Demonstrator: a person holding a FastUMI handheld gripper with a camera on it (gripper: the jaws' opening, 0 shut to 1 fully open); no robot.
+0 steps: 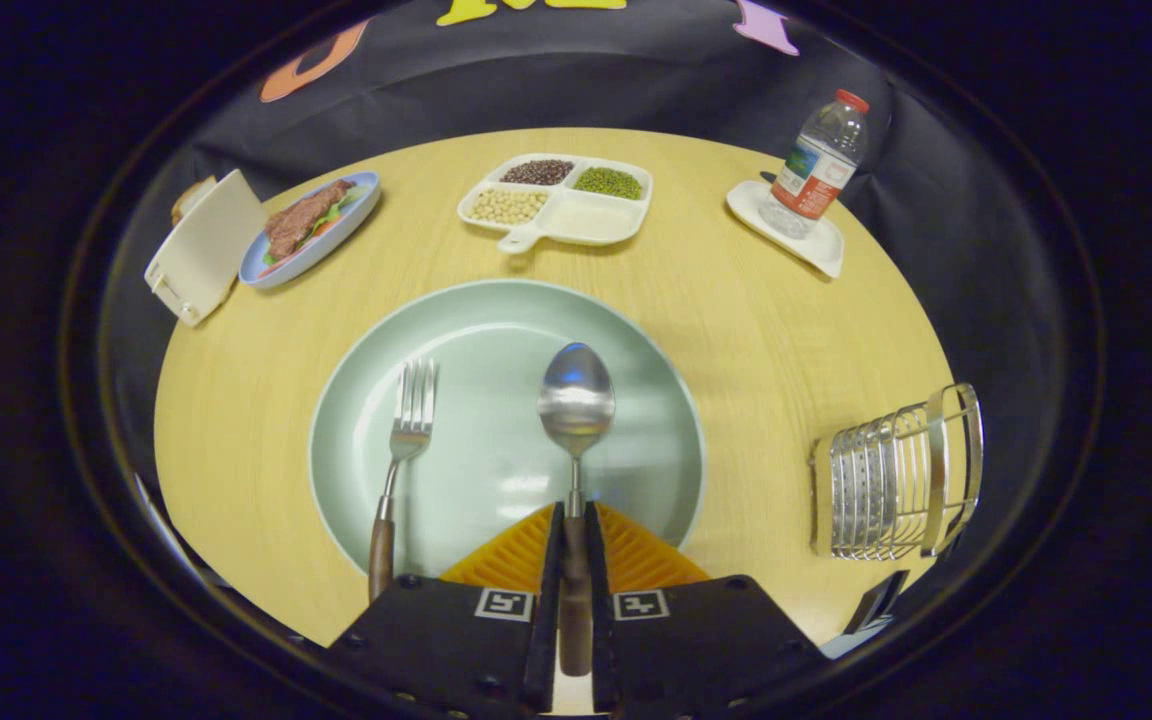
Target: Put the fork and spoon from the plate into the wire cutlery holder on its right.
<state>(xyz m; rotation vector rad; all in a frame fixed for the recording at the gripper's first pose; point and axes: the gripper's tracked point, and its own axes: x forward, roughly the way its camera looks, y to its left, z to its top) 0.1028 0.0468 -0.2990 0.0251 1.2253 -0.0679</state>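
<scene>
A pale green plate lies in the middle of the round wooden table. A spoon with a brown wooden handle lies on it, its bowl pointing away from me. My gripper is shut on the spoon's handle, both fingers pressing its sides. A fork with a matching wooden handle lies on the plate to the left of the spoon, tines pointing away. The wire cutlery holder stands on the table to the right of the plate, near the table's edge.
Beyond the plate sits a white divided tray with beans and grains. A blue dish with food and a white box lie at the far left. A water bottle stands on a white saucer at the far right.
</scene>
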